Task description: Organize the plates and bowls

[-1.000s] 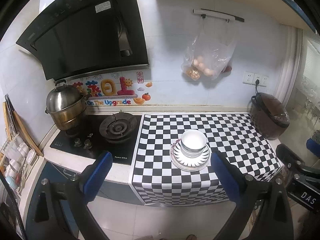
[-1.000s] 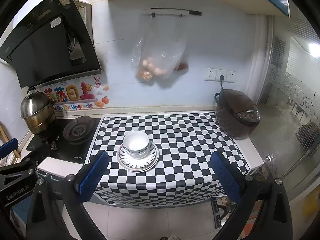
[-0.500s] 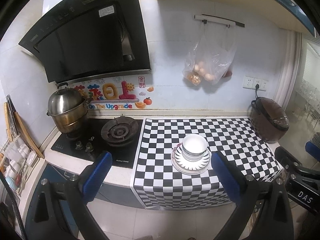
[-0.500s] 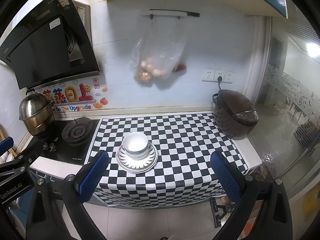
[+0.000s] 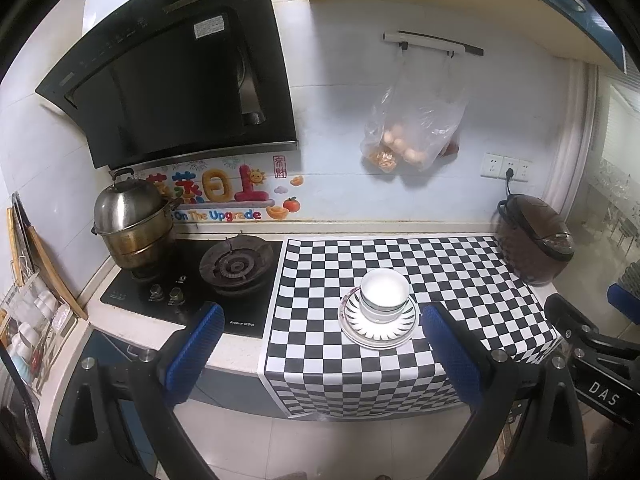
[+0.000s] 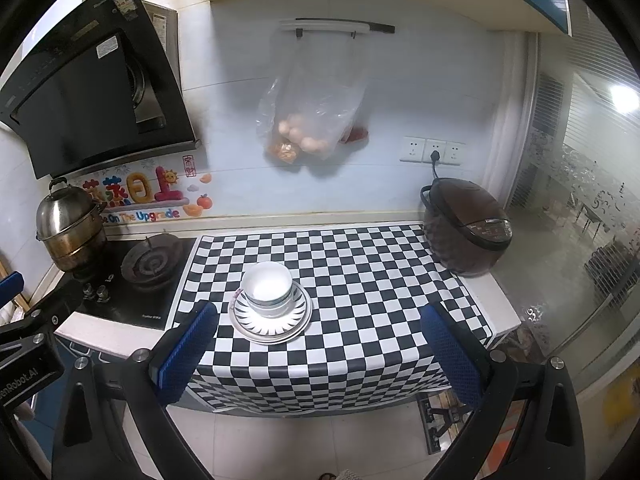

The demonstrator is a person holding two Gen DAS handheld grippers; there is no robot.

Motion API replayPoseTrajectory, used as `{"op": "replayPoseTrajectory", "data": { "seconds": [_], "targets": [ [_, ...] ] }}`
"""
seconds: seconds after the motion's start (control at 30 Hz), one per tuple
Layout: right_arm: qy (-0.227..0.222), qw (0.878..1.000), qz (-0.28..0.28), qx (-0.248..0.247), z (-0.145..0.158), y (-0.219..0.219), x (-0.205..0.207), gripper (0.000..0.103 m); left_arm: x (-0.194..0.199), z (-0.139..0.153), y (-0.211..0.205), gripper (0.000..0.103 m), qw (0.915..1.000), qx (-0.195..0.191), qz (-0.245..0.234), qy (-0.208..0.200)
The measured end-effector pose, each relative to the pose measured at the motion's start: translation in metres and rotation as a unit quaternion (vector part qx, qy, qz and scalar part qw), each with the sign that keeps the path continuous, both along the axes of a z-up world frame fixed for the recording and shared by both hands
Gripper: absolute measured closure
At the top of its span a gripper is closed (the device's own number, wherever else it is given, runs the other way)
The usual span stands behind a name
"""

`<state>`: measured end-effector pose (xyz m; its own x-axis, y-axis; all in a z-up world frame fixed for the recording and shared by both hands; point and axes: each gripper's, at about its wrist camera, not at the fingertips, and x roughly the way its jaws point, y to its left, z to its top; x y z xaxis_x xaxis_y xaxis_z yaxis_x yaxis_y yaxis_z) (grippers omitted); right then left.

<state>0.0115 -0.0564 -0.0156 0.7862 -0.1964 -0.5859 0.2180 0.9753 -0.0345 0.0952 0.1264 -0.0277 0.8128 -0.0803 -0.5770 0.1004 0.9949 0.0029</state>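
A stack of white bowls [image 5: 385, 294] [image 6: 267, 289] sits on striped plates [image 5: 378, 330] [image 6: 270, 326] near the front of the checkered counter cloth [image 5: 460, 272] [image 6: 380, 272]. My left gripper [image 5: 320, 344] is open and empty, held back from the counter's front edge with the stack between its fingers' line of sight. My right gripper [image 6: 320, 344] is open and empty, also off the counter, with the stack just ahead of its left finger. Each gripper's body shows at the edge of the other's view.
A brown rice cooker [image 5: 534, 240] [image 6: 468, 232] stands at the counter's right end. A gas hob [image 5: 236, 266] [image 6: 154, 262] with a steel pot [image 5: 130, 228] [image 6: 70, 230] lies left. A range hood [image 5: 180, 88] and a bag of eggs [image 5: 412, 136] hang on the wall.
Both grippers have drawn slightly back and tilted up. The bowls and plates have not moved.
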Motion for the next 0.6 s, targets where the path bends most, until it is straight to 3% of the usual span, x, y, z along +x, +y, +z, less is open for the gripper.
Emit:
{"op": "replayPoseTrajectory", "data": {
  "seconds": [0.6],
  "targets": [
    [-0.005, 1.0, -0.006, 0.001, 0.0024, -0.0033, -0.0047, 0.0, -0.0004, 0.0032, -0.0059, 0.001, 1.0, 0.003, -0.002, -0.002]
  ]
}}
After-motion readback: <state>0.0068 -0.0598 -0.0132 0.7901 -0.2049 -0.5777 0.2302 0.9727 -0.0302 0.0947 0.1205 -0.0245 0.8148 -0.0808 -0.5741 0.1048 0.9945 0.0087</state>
